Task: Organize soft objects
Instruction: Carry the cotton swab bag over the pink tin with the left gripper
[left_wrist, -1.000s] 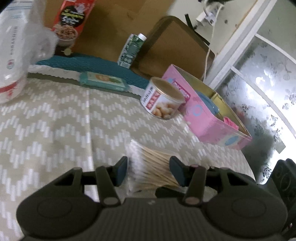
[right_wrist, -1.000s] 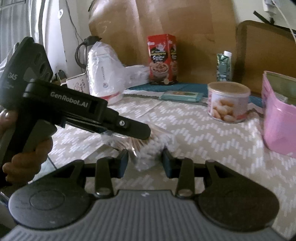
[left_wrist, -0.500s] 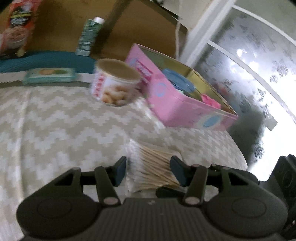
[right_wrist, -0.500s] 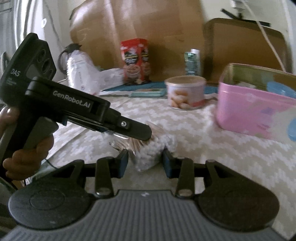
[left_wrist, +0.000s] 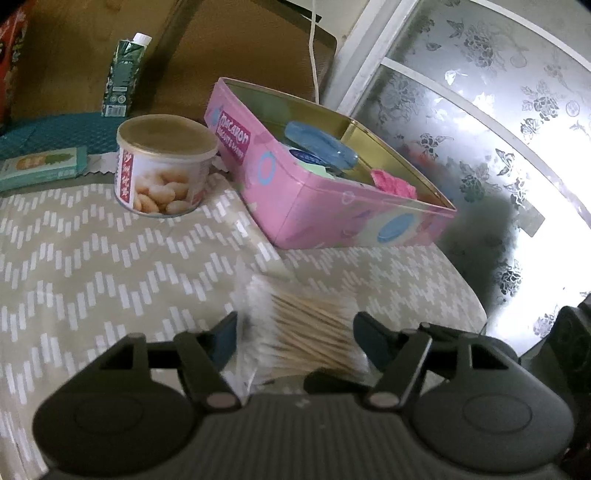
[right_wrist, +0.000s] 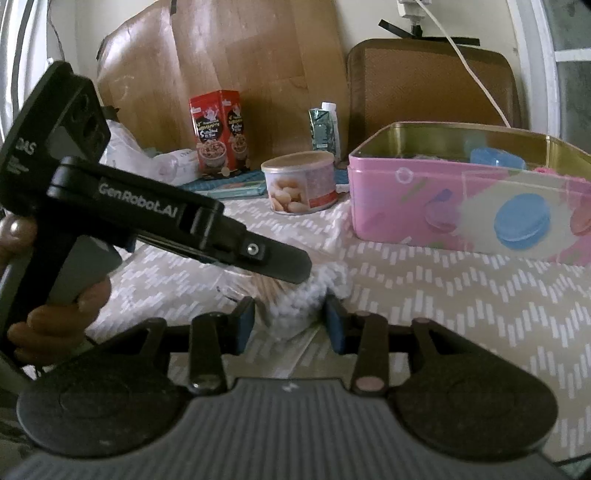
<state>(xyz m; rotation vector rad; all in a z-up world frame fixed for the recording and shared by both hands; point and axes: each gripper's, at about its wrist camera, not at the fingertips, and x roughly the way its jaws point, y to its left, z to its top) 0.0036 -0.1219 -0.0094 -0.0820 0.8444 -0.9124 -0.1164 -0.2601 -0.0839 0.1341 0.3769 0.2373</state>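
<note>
A clear pack of cotton swabs (left_wrist: 306, 328) hangs just over the zigzag tablecloth (left_wrist: 92, 266), in front of the open pink tin (left_wrist: 332, 206). My left gripper (left_wrist: 297, 338) straddles the pack's length; its jaws are opening and the pads stand just off the pack's two ends. In the right wrist view my right gripper (right_wrist: 290, 325) is shut on the pack's white cotton end (right_wrist: 295, 306), with the left gripper's black fingers (right_wrist: 273, 258) reaching over the pack from the left. The tin (right_wrist: 424, 206) holds a blue lidded item (left_wrist: 321, 142) and a pink cloth (left_wrist: 393, 181).
A round snack can (left_wrist: 162, 173) stands left of the tin. Behind are a green carton (left_wrist: 123, 74), a teal wipes pack (left_wrist: 40, 166), a red box (right_wrist: 219, 133) and a white plastic bag (right_wrist: 147, 162). The table's rounded edge (left_wrist: 469, 295) lies near the frosted window.
Both grippers have carried the swab pack toward the pink tin, which now looms nearer. The left jaws have spread wider around the pack; the right grip is unchanged.
</note>
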